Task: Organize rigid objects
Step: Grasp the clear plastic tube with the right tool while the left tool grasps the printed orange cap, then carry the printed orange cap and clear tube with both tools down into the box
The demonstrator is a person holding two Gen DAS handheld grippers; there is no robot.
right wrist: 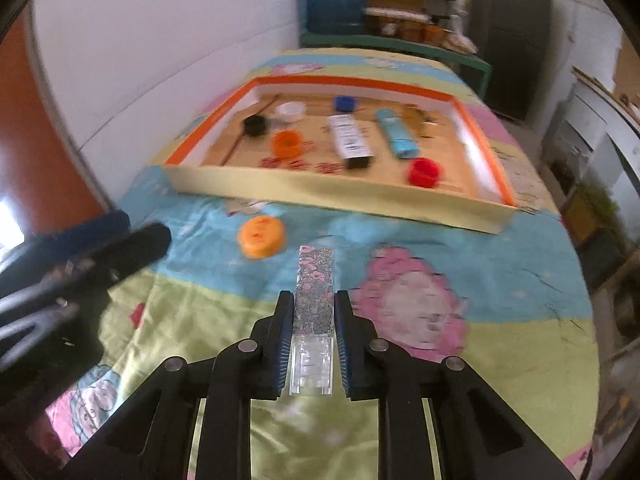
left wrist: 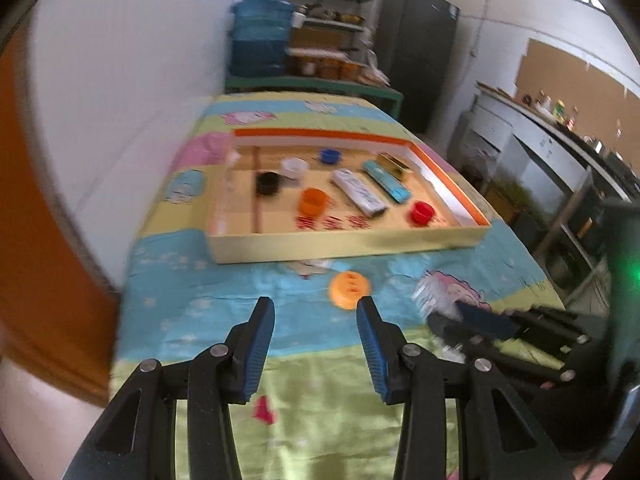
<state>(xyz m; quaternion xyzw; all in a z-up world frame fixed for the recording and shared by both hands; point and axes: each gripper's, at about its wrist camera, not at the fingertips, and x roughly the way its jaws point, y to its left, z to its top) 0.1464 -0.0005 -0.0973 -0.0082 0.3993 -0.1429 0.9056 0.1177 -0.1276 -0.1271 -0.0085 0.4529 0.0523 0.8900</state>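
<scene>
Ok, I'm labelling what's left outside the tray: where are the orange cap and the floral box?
orange cap (right wrist: pixel 262 237), right wrist view, middle of its top face.
floral box (right wrist: pixel 315 288), right wrist view, patterned top between the right gripper's fingers.

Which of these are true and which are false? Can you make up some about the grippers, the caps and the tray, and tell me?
1. The right gripper is shut on the flowery clear box. True.
2. The left gripper holds the orange cap. False: its jaws are open with nothing between them, and the cap lies on the cloth beyond them.
3. A red cap sits inside the tray. True.
4. The orange cap on the cloth is inside the tray. False: it lies in front of the tray.
5. The black cap is beside the white cap. True.
</scene>
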